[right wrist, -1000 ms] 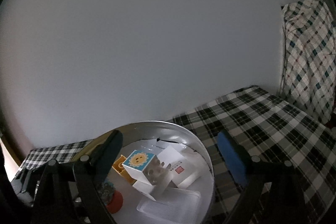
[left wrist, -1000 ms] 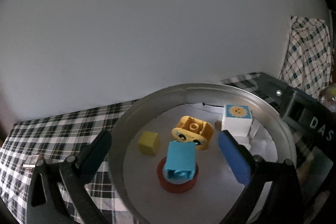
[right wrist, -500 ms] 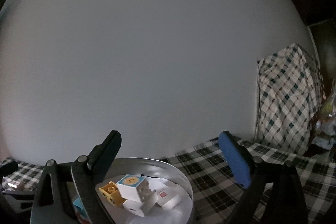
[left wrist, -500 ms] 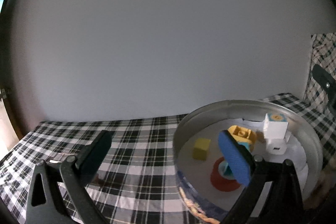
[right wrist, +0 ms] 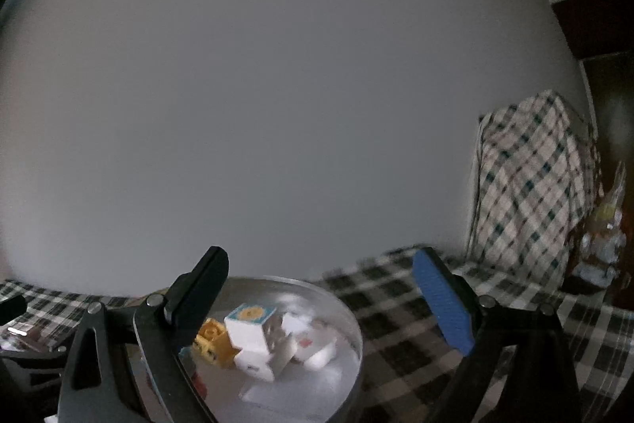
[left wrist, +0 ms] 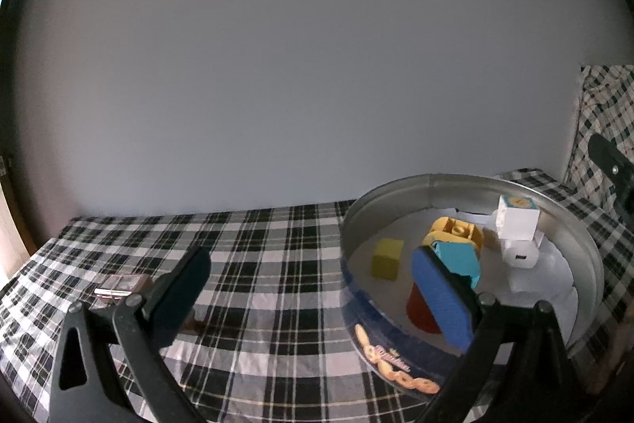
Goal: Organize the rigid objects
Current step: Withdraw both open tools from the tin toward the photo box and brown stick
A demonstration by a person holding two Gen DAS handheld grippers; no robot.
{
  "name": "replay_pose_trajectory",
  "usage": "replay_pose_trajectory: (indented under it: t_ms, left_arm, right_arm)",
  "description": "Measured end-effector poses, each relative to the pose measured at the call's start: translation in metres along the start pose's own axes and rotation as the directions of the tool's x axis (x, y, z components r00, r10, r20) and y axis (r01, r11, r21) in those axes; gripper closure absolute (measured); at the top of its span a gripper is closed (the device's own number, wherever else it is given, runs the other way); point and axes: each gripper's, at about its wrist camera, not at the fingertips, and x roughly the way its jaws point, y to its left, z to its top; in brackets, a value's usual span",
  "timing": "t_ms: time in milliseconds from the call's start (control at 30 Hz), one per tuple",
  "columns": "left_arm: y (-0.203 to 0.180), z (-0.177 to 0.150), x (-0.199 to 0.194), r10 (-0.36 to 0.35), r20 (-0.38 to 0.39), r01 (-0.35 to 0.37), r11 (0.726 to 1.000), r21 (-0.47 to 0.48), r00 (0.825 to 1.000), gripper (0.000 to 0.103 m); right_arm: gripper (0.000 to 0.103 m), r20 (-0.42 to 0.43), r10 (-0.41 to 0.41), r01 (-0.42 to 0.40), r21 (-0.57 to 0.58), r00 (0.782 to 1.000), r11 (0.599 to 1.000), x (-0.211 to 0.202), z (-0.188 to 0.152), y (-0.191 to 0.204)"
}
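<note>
Covering the tabletop [left wrist: 277,264], checked cloth runs beneath both views. Round tin [left wrist: 570,224] sits right of the left hand-held gripper [left wrist: 309,288], fingers apart, empty. Only this view shows the yellow cube [left wrist: 386,258]. Right hand-held gripper [right wrist: 329,298] likewise spread, empty, tin below-left.
</note>
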Motion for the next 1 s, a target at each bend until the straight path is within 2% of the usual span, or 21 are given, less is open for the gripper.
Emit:
replay_pose_trajectory:
  t_ms: [467, 733, 1000]
  left_arm:
    - [0.02, -0.005, -0.004, -0.005, -0.002, 0.005, 1.0, 0.006, 1.0, 0.001]
    - [0.039, -0.008, -0.002, -0.005, -0.023, 0.004, 1.0, -0.012, 1.0, 0.001]
    - [0.07, -0.012, 0.003, 0.015, -0.045, -0.017, 0.999, -0.048, 0.999, 0.001]
  right_arm:
    - [0.007, 0.015, -0.058, 0.058, 0.002, 0.998, 0.998, -0.018, -0.003, 0.015]
    - [0.007, 0.016, -0.01, 0.011, -0.032, 1.0, 0.999, -0.029, -0.007, 0.053]
    - [0.007, -0.032, 0.055, -0.056, -0.025, 0.998, 0.998, -0.027, -0.014, 0.087]
